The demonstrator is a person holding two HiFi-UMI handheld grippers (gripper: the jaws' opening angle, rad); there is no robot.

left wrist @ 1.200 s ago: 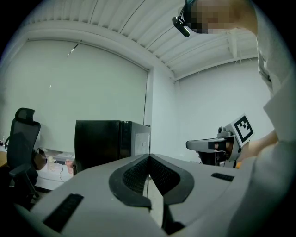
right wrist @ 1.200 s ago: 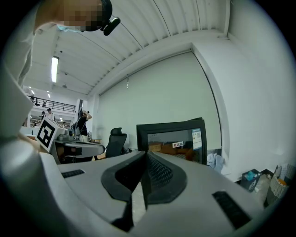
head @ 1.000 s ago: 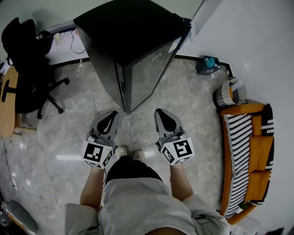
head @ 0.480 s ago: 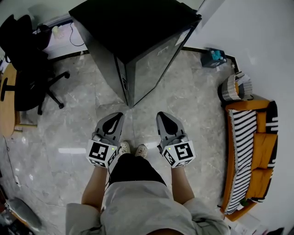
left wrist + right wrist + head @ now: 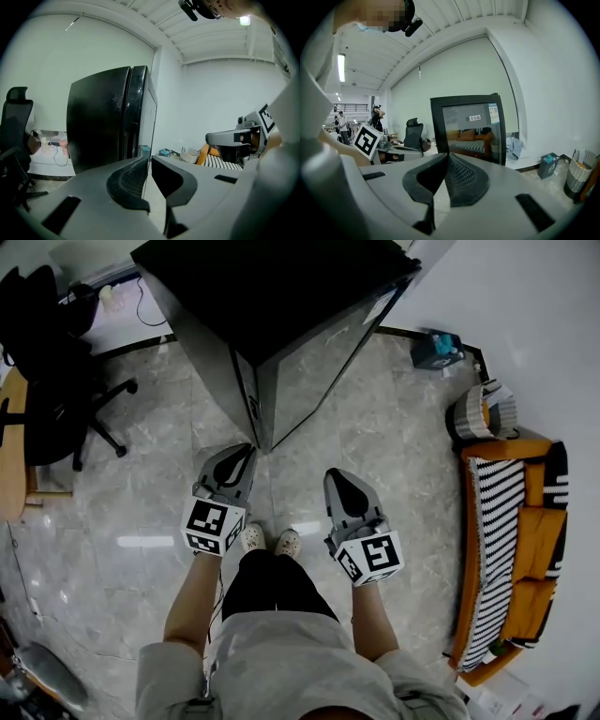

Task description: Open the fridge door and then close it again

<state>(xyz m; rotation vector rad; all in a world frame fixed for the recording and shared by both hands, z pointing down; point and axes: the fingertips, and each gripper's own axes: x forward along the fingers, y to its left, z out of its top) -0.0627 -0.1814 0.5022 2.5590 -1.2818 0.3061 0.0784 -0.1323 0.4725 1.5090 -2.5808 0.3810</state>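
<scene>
**A:** Biggest item first. Where does the fridge stand?

**B:** Black fridge [image 5: 281,296], upright on the marble floor [image 5: 122,521], straight ahead of the person, with one vertical corner turned toward them. Its door [image 5: 323,371] is the glossy face right of that corner and it sits flush with the cabinet, closed. Striped sofa [image 5: 511,549] far right, office chair [image 5: 47,352] far left. Neither is in the way.

**A:** Grippers?

**B:** Both are held low in front of the person, well apart from the fridge, touching nothing. The left gripper [image 5: 247,452] points at the near corner. The right gripper [image 5: 335,474] sits beside it, aimed at the door face, with its tips farther from the fridge.

**A:** Jaws?

**B:** Left: all but closed and just beginning to part, a sliver of gap at the tips, nothing between. Right: tips pressed together, empty.

**A:** What does the reach turn on?

**B:** The door's near edge [image 5: 139,112]. It runs straight up and down, floor to top, at that corner. In the left gripper view it lies dead ahead and rises above the tips. The left looks the nearer hand, so I judge it likelier to take the edge. Its jaws would need to open wider and meet the edge across that vertical line. I can't make out a handle or the hinge side from here.
</scene>
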